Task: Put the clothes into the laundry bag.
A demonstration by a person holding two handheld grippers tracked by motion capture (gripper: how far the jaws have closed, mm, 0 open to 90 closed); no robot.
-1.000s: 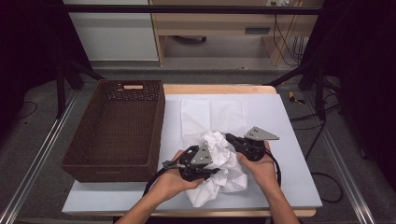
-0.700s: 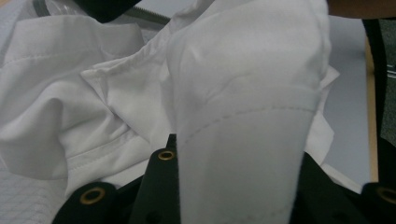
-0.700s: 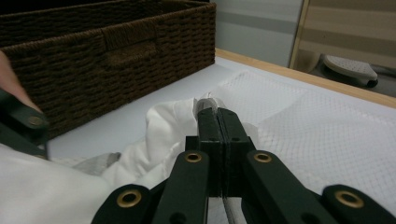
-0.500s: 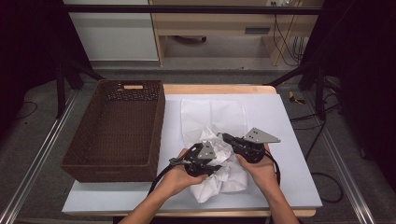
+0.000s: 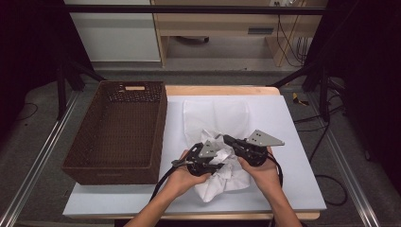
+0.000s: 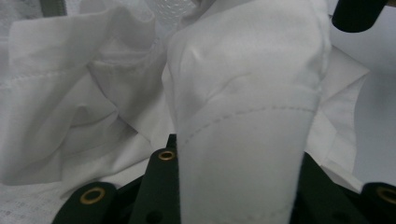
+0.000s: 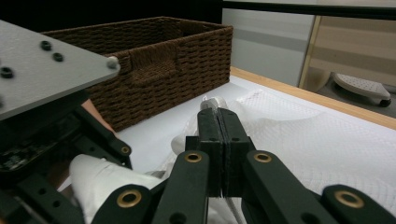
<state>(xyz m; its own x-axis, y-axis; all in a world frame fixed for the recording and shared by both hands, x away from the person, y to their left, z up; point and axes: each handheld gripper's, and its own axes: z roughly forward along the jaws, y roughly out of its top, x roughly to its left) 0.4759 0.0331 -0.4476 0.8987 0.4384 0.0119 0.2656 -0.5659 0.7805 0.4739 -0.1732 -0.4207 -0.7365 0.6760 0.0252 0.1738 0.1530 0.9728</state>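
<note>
Right claw (image 7: 219, 121) pinched tight on thin white cloth (image 5: 222, 177) — left claw (image 5: 208, 158) clamps a thick, stitched, crumpled fold.

Brown wicker basket (image 5: 118, 132) left on white table (image 5: 288, 142).

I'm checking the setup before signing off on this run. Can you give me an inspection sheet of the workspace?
Surface: white table, wooden edge at the back.
Job's things: crumpled white cloth between both grippers; flat white cloth spread behind it.
Clutter: brown wicker basket at left, nothing seen inside.
Grippers: left gripper has cloth bunched between its jaws; right gripper jaws pressed together on a cloth edge.
Cables: black cable trails from the left gripper.
Surroundings: grey floor, wooden furniture behind.
</note>
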